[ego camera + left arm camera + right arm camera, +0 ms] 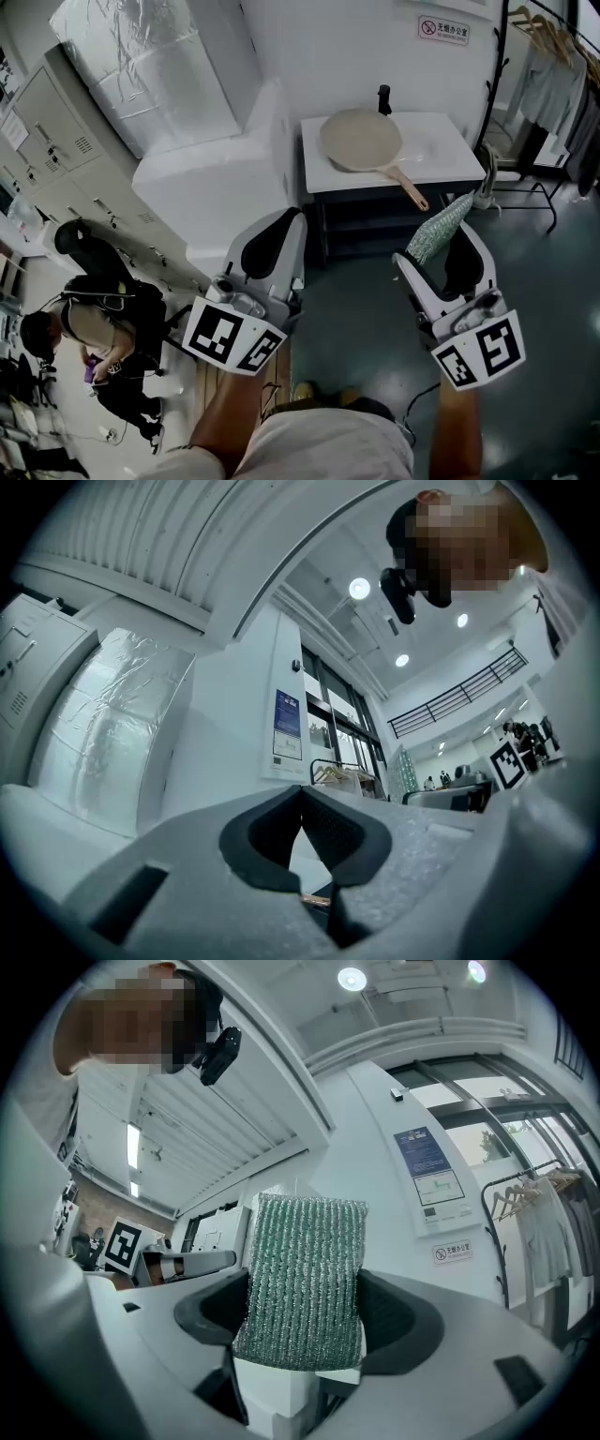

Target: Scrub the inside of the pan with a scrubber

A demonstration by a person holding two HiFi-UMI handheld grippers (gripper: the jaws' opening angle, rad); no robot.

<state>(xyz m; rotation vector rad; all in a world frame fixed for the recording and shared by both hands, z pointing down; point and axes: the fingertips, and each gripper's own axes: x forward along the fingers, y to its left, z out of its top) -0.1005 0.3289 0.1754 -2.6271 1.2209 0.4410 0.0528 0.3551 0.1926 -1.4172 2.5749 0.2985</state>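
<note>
A beige pan (362, 140) with a wooden handle (409, 190) lies on a white table (441, 155) ahead of me, some way off. My right gripper (448, 246) is shut on a green striped scrubber (438, 228), which stands upright between its jaws (302, 1282). My left gripper (278, 242) is shut and holds nothing; in the left gripper view its dark pads (323, 832) meet at the tips (302, 791). Both grippers hang in the air, short of the table and tilted slightly upward.
Large white foam blocks (216, 187) stand left of the table. A clothes rack (553, 56) with hangers is at the right. A person (89, 333) crouches on the floor at lower left beside grey lockers (56, 131). A dark shelf (375, 230) sits under the table.
</note>
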